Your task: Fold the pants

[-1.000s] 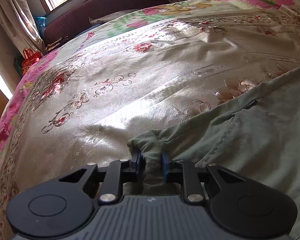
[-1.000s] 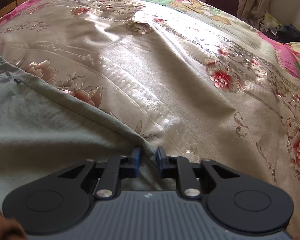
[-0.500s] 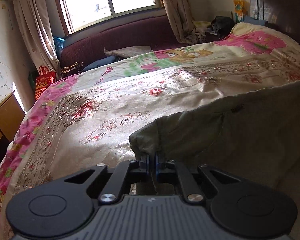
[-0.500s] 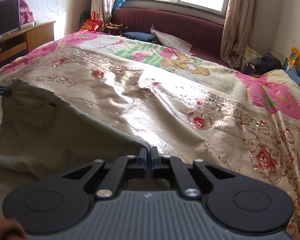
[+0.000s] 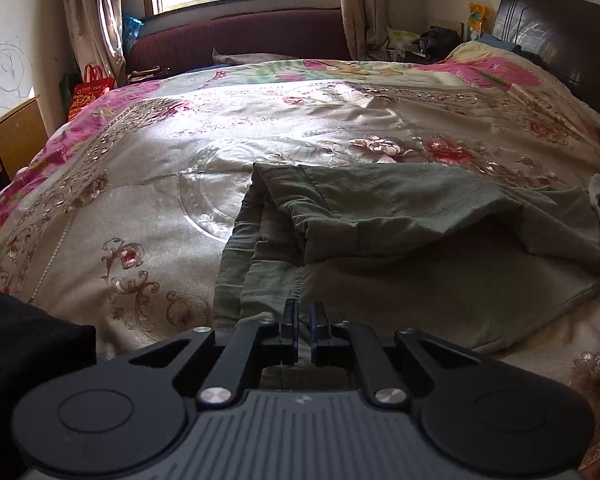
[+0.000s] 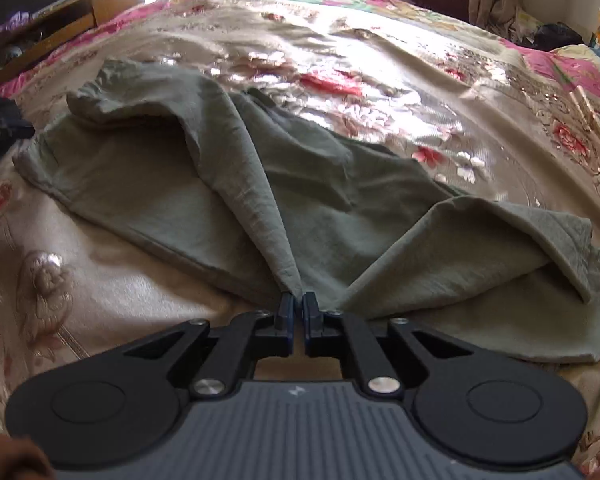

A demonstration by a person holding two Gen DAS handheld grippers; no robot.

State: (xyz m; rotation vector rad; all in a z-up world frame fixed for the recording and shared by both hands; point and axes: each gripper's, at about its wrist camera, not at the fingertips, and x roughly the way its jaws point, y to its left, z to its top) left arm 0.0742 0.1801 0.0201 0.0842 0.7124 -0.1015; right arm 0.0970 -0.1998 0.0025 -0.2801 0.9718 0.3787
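Note:
Grey-green pants [image 5: 400,240] lie on the flowered bedspread, folded over with a loose upper layer. In the left wrist view my left gripper [image 5: 304,312] hovers over the near edge of the pants, its jaws a small gap apart with nothing between them. In the right wrist view the pants [image 6: 220,184] spread from left to right, and my right gripper [image 6: 299,304] is shut on a taut ridge of the cloth that runs up from its tips.
The bedspread [image 5: 140,184] covers the whole bed. A dark headboard [image 5: 560,40] stands at the right, a maroon sofa [image 5: 240,36] under the window behind, a wooden cabinet [image 5: 8,136] at the left. A black sleeve [image 5: 20,344] shows at lower left.
Both grippers carried the lifted pants edge over and back down, folding the pants on themselves. The left gripper has let go and its jaws stand slightly apart. The right still pinches cloth.

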